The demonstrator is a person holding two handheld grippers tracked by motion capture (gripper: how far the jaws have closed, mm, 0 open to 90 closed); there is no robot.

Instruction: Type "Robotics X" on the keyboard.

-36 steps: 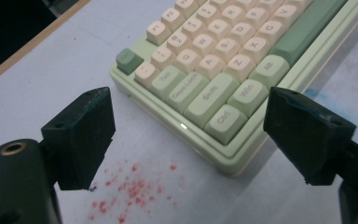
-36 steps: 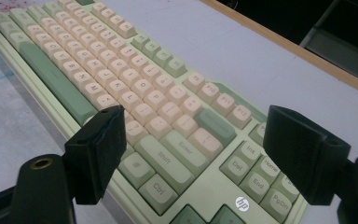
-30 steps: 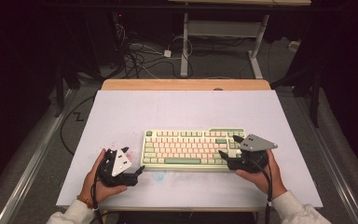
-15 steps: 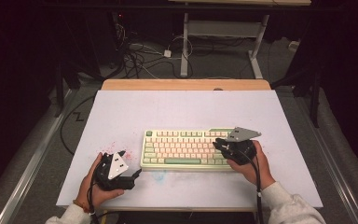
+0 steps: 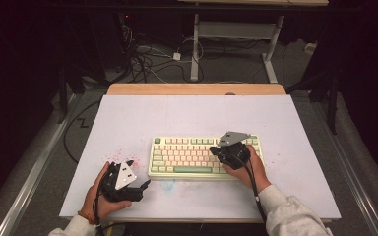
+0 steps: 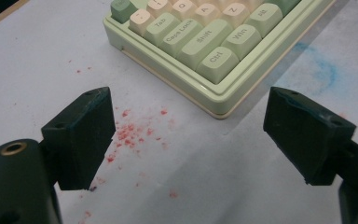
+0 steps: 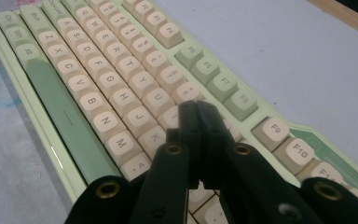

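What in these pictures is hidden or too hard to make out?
- High view: key letters on the keyboard are too small to read.
- High view: the right hand-held gripper covers the keys under it.
- Right gripper view: its shut jaws hide the key they point at.
- Left gripper view: the frame edge cuts off most of the keyboard beyond the open left hand-held gripper.

Overhead light fell evenly on my white table (image 5: 128,123) while the room behind stayed nearly black. The keyboard (image 6: 205,42) threw a soft shadow toward me. My 2 gripper cameras rendered near jaws soft, and far keys blurred in the right gripper view.
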